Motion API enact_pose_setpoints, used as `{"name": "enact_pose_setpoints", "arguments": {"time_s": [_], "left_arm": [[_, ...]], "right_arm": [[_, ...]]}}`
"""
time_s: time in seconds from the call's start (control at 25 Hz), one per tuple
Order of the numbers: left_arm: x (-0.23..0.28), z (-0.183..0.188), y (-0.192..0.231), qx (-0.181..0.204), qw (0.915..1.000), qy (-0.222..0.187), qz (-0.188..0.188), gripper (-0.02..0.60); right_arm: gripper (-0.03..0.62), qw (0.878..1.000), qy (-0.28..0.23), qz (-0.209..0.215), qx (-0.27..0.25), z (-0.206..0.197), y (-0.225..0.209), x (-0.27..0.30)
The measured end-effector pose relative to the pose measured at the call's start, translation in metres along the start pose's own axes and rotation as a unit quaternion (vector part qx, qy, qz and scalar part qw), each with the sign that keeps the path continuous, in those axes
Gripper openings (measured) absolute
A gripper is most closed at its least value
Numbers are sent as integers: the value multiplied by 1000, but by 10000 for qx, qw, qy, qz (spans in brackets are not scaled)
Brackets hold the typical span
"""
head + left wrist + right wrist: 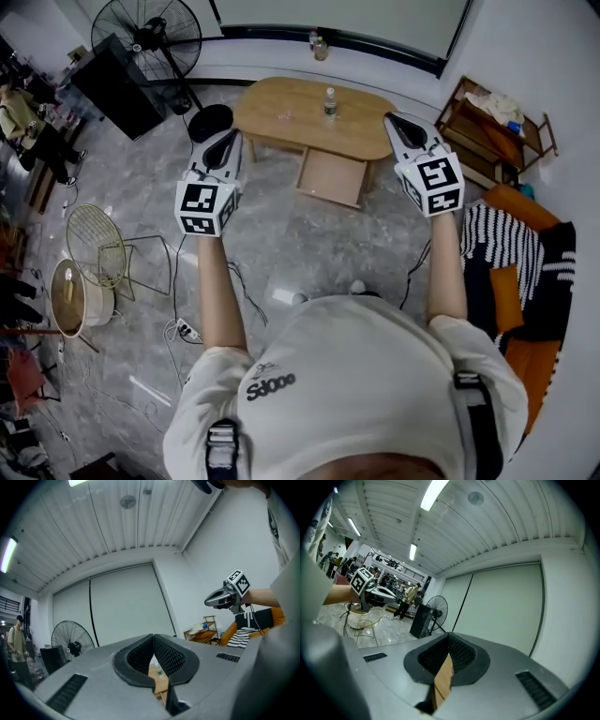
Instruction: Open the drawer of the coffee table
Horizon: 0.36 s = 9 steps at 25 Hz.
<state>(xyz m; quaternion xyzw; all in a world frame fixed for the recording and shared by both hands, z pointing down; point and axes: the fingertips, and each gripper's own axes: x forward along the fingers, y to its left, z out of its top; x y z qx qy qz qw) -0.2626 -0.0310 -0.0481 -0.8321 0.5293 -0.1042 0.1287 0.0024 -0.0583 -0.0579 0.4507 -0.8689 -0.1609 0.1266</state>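
The oval wooden coffee table (291,112) stands ahead of me on the grey floor, a small bottle (330,103) on its top. Its drawer (330,176) is pulled out toward me and looks empty. Both grippers are held level in the air, well short of the table. My left gripper (228,141) is shut with nothing in it, pads together (153,637). My right gripper (394,120) is likewise shut and empty (448,634). A sliver of the table (157,677) shows below the left jaws, and also below the right ones. Each gripper view catches the other gripper off to the side.
A standing fan (148,33) and a black cabinet (117,89) are at the back left, with a round black stool (210,122) by the table. A wire chair (103,244) is at left, a wooden shelf (487,127) and an orange sofa (525,281) at right. A power strip (186,328) lies on the floor.
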Motion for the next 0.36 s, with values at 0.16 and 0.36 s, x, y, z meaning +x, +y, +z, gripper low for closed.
{"name": "enact_pose_setpoints", "arguments": {"time_s": [0.16, 0.36], "left_arm": [[2, 2, 1, 16, 10000, -10, -42, 18], [3, 0, 7, -80, 9999, -81, -22, 18]], "right_arm": [[6, 10000, -23, -48, 13, 1, -2, 3], [6, 10000, -43, -1, -19, 1, 1, 11]]}}
